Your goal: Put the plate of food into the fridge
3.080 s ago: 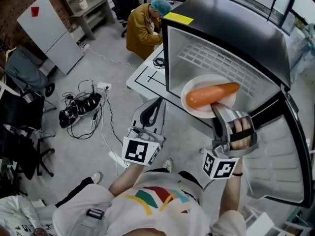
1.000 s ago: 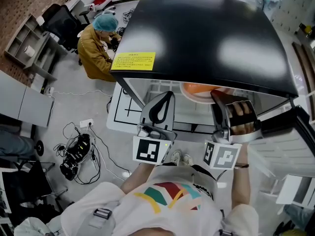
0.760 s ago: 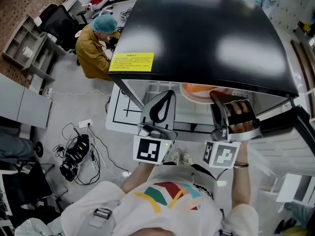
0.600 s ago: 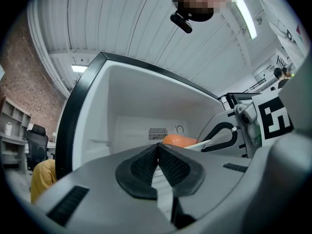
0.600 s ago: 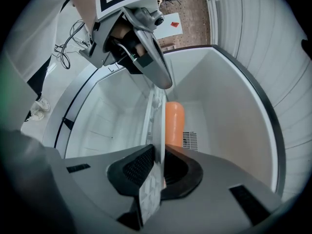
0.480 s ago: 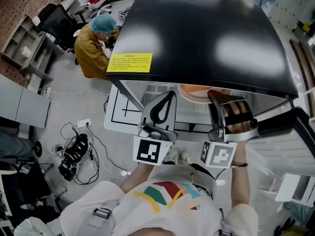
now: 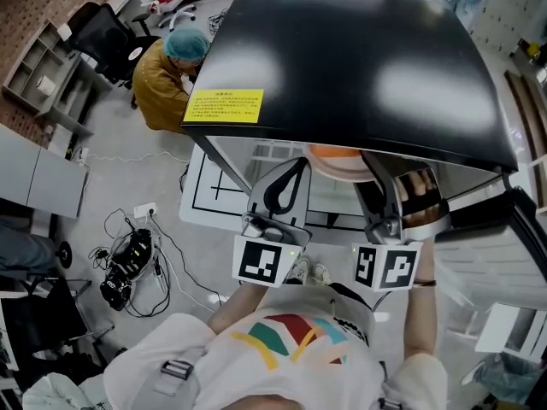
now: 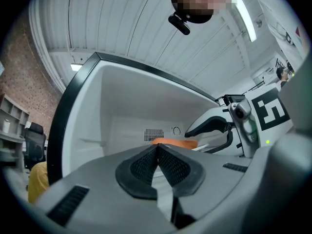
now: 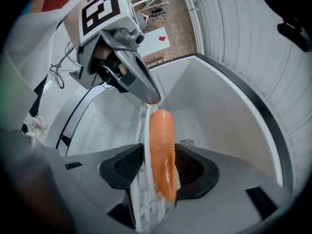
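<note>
A white plate (image 7: 340, 166) with an orange carrot (image 7: 338, 152) lies inside the open black fridge (image 7: 359, 58), mostly hidden under the fridge's top in the head view. In the right gripper view the plate (image 9: 146, 130) shows edge-on against the wire shelf (image 9: 136, 204), with the carrot (image 9: 162, 150) on it. My right gripper (image 9: 158, 167) has the plate's rim between its jaws, which are opening; the pads stand off it. My left gripper (image 8: 157, 149) is shut on nothing and hovers at the fridge mouth, just left of the plate. From there the carrot (image 8: 173, 142) and right gripper (image 8: 214, 130) show.
The fridge door (image 7: 513, 254) hangs open at the right. A person in a yellow coat and teal cap (image 7: 167, 71) sits behind the fridge at the left. Cables and a power strip (image 7: 128, 254) lie on the floor at the left.
The plate with the carrot has gone from the fridge's mouth deeper in, under the black top. In the last half second the right gripper's jaws have spread apart. The left gripper has barely moved.
</note>
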`<action>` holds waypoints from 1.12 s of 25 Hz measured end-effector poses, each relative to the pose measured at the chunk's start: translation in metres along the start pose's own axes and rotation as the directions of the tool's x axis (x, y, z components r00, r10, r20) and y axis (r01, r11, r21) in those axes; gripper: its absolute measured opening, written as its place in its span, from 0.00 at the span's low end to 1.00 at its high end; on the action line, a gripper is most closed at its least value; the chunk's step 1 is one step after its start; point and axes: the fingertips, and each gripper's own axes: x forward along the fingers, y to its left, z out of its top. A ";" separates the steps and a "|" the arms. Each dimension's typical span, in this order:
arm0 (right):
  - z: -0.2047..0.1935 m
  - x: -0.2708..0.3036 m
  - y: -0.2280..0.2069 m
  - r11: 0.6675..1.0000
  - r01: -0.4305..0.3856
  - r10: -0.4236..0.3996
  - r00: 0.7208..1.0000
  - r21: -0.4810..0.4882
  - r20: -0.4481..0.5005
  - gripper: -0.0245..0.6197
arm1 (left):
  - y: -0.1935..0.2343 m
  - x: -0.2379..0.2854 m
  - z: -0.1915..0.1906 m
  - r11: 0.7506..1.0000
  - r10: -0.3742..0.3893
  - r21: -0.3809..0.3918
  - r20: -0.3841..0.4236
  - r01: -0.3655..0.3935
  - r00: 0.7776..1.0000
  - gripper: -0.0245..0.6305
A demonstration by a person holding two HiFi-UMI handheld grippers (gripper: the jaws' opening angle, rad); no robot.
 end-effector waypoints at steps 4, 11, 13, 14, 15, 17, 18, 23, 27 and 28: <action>0.001 -0.001 0.001 1.000 -0.007 0.007 1.000 -0.003 0.015 0.32 | 0.002 0.005 0.003 1.000 0.010 0.016 0.010 -0.010 1.000 0.05; -0.001 0.000 -0.006 0.997 -0.038 0.033 0.997 0.060 0.075 0.40 | 0.006 0.014 0.006 0.999 0.028 0.021 0.019 -0.029 0.999 0.05; -0.001 0.001 -0.007 0.997 -0.048 0.043 0.995 0.061 0.087 0.41 | 0.007 0.016 0.007 0.999 0.033 0.022 0.025 -0.033 0.999 0.05; -0.001 0.001 -0.007 0.996 -0.055 0.048 0.995 0.065 0.092 0.41 | 0.007 0.017 0.007 0.999 0.033 0.023 0.028 -0.034 0.999 0.05; -0.001 0.001 -0.008 0.996 -0.061 0.054 0.994 0.070 0.096 0.41 | 0.007 0.019 0.008 0.999 0.032 0.025 0.030 -0.033 0.999 0.05; -0.001 0.001 -0.009 0.994 -0.073 0.065 0.993 0.079 0.103 0.42 | 0.006 0.021 0.010 0.999 0.029 0.031 0.034 -0.030 0.999 0.05; -0.001 0.001 -0.009 0.994 -0.078 0.069 0.992 0.082 0.106 0.42 | 0.006 0.023 0.011 0.999 0.028 0.032 0.037 -0.030 0.999 0.05; -0.002 0.003 -0.010 0.987 -0.120 0.107 0.987 0.108 0.117 0.43 | 0.005 0.027 0.013 0.999 0.035 0.033 0.046 -0.036 0.998 0.05; -0.003 0.004 -0.010 0.977 -0.175 0.159 0.978 0.121 0.132 0.43 | 0.005 0.028 0.013 0.999 0.039 0.035 0.045 -0.040 0.998 0.05; -0.003 0.004 -0.010 0.974 -0.189 0.171 0.975 0.127 0.138 0.43 | 0.005 0.028 0.013 0.999 0.039 0.036 0.044 -0.041 0.998 0.05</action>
